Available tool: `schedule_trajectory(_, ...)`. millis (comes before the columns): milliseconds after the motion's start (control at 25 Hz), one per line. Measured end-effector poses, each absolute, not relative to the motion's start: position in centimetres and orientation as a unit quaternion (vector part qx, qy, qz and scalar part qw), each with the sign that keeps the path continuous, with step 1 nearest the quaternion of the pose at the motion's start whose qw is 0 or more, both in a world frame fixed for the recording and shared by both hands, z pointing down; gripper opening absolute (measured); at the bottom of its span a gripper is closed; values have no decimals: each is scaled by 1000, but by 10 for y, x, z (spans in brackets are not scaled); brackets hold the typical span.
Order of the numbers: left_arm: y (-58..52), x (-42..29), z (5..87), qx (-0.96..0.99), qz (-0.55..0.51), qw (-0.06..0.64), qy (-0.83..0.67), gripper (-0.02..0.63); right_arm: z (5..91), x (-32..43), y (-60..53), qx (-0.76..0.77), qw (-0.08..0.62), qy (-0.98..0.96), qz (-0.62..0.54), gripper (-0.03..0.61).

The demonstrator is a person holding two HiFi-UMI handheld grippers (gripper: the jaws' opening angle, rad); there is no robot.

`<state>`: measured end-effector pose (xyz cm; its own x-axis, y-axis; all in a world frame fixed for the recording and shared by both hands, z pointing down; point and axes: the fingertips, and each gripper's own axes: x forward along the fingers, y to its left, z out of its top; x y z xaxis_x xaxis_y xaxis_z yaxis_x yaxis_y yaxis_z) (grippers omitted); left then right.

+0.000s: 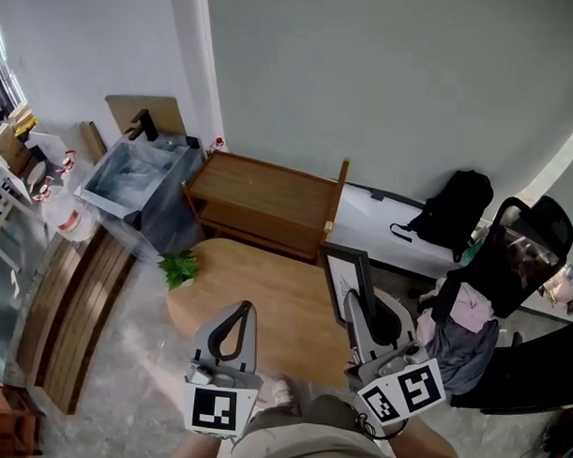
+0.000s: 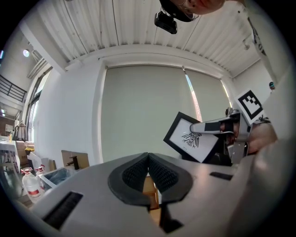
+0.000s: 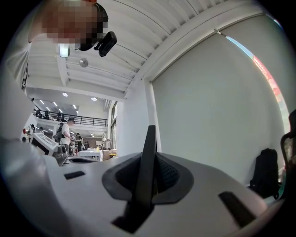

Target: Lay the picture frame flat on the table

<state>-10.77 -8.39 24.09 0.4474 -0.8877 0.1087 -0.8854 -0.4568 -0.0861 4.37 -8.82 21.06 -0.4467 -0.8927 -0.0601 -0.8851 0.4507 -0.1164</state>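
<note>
The picture frame (image 1: 345, 280) is black with a white mat and a small dark drawing. It hangs upright over the right edge of the round wooden table (image 1: 256, 302). My right gripper (image 1: 356, 299) is shut on its edge. In the right gripper view the frame (image 3: 149, 143) runs edge-on between the pads. My left gripper (image 1: 246, 309) hovers over the table's near side, shut and holding nothing. In the left gripper view its jaws (image 2: 148, 158) meet, and the frame (image 2: 190, 137) shows to the upper right, held by the right gripper (image 2: 217, 126).
A wooden side table (image 1: 269, 199) stands behind the round table. A grey bin lined with plastic (image 1: 129, 176) and a small green plant (image 1: 179, 267) are at the left. A black backpack (image 1: 453, 212) and a chair heaped with clothes (image 1: 506, 259) are at the right. Wooden slats (image 1: 73, 300) lie on the floor.
</note>
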Motion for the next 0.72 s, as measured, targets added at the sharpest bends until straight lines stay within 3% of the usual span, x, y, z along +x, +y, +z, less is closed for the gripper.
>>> schedule_trajectory(720, -144, -131, 268, -808, -78, -2, 583, 5, 241, 24, -163, -465, 39, 879, -93, 38)
